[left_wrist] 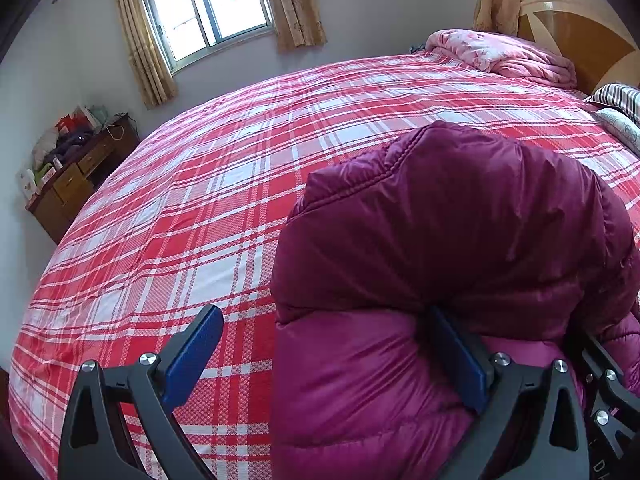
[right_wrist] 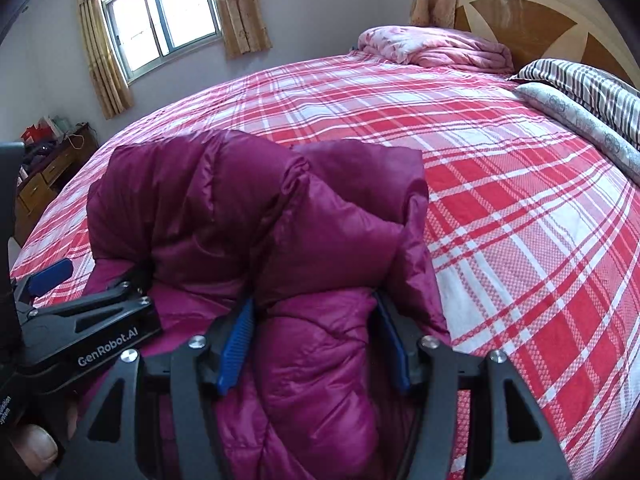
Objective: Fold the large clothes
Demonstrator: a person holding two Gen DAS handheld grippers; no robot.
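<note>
On left gripper (right_wrist: 86, 280) arm: "GenRobot.AI"; beside maroon jacket (right_wrist: 256, 216).

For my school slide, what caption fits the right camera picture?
Right gripper open around a puffy purple jacket on a red plaid bed.

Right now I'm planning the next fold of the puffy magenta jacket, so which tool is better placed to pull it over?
Right. The right tool straddles a bunched fold of the puffy magenta jacket; the left tool gapes wide at its edge, one finger over the bedspread.
</note>
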